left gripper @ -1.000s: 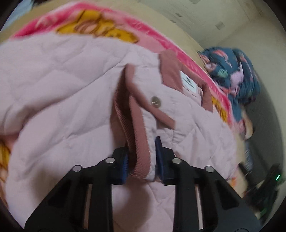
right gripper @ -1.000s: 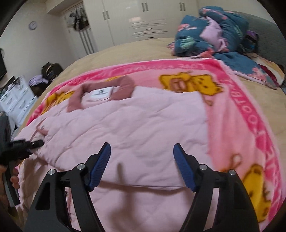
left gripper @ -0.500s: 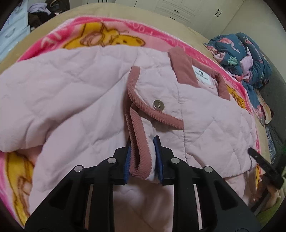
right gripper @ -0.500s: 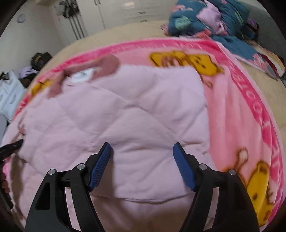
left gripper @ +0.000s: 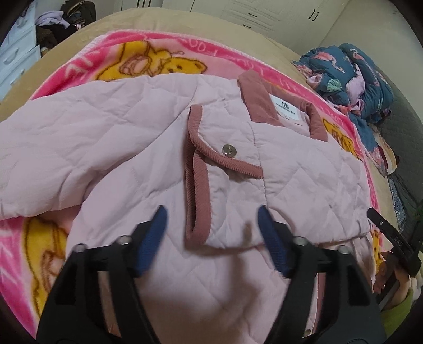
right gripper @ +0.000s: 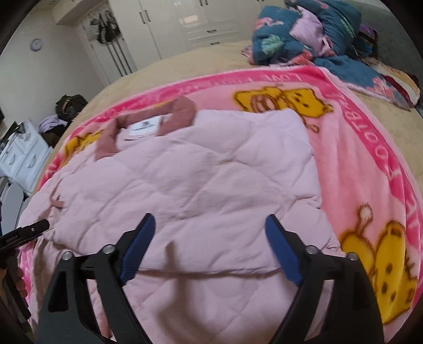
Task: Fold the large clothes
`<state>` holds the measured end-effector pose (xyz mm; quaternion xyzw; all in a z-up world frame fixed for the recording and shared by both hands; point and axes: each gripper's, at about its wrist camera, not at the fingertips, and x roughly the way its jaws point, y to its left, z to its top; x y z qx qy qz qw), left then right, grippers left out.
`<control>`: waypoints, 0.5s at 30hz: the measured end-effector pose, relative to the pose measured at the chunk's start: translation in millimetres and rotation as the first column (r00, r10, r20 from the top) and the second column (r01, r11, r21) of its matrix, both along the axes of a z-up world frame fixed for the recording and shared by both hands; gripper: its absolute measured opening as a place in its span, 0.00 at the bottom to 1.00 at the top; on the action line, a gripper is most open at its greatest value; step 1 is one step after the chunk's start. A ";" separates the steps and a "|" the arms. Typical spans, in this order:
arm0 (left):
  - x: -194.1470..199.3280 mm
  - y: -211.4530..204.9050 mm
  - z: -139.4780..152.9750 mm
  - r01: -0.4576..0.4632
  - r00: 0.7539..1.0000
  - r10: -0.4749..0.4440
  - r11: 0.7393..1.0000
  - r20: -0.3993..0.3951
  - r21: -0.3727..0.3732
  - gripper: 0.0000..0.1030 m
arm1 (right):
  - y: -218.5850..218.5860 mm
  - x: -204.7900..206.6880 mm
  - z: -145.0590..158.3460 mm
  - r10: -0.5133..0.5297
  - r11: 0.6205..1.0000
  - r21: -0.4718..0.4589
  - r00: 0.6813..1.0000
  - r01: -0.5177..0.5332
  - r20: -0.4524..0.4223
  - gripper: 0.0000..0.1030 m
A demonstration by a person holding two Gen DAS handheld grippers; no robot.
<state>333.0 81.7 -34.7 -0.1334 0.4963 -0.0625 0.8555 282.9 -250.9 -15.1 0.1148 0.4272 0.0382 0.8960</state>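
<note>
A pale pink quilted jacket with dusty-rose corduroy trim lies spread on the bed, collar and white label at the far side. Its sleeve cuff, with a metal snap, rests flat on the jacket body. My left gripper hovers just above that cuff, its jaws opening and the pads clear of the cloth. In the right wrist view the jacket shows a folded front edge, and my right gripper hangs over it, jaws opening, nothing gripped.
A pink cartoon-bear blanket lies under the jacket on a beige bed. A heap of blue patterned bedding sits at the far right. White wardrobes and a drawer unit stand beyond the bed.
My left gripper let go of the corduroy cuff, opened wide and drew back; the cuff dropped flat onto the jacket. My right gripper's jaws spread wider above the folded edge.
</note>
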 end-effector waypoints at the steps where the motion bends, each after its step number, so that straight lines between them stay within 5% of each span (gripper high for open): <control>1: -2.6 0.2 2.4 -0.002 1.000 0.002 1.000 0.004 0.006 0.70 | 1.7 -1.7 2.6 0.000 1.000 -0.002 1.000 0.000 0.007 0.90; 4: -10.7 4.4 10.9 -0.025 0.999 0.024 0.999 0.029 0.028 0.91 | 6.7 -7.2 8.9 0.005 1.000 0.012 1.000 -0.005 0.025 0.93; 15: -36.6 47.7 27.5 -0.146 0.988 0.142 0.987 0.065 0.070 0.91 | 43.6 -19.9 35.9 0.055 0.998 0.007 0.995 -0.056 0.084 0.95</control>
